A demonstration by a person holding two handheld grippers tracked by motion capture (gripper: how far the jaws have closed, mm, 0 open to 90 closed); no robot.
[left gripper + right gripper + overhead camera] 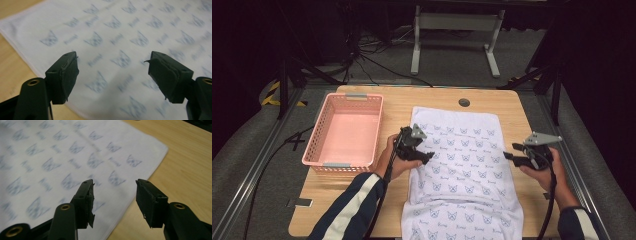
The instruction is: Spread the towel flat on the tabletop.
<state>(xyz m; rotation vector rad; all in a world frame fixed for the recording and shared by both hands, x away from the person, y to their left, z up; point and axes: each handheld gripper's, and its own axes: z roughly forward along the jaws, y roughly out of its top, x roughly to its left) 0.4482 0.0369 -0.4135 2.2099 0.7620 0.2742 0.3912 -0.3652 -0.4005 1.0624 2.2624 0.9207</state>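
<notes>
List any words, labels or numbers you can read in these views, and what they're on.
None can be read for certain.
Towel: a repeated blue emblem with a short word beside it, too small in the high view and too blurred in both gripper views to read.
Pink basket: no lettering visible.
Table: no lettering visible.

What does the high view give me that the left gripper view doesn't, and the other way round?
High view alone: the pink basket left of the towel, the right gripper over the towel's right edge, both forearms, and the table's far edge with its round hole. Left gripper view alone: the inner faces of the left gripper, its jaws apart with nothing between them, and the worn padding on them. Both: the white patterned towel lying flat on the wooden table, and its left edge.
</notes>
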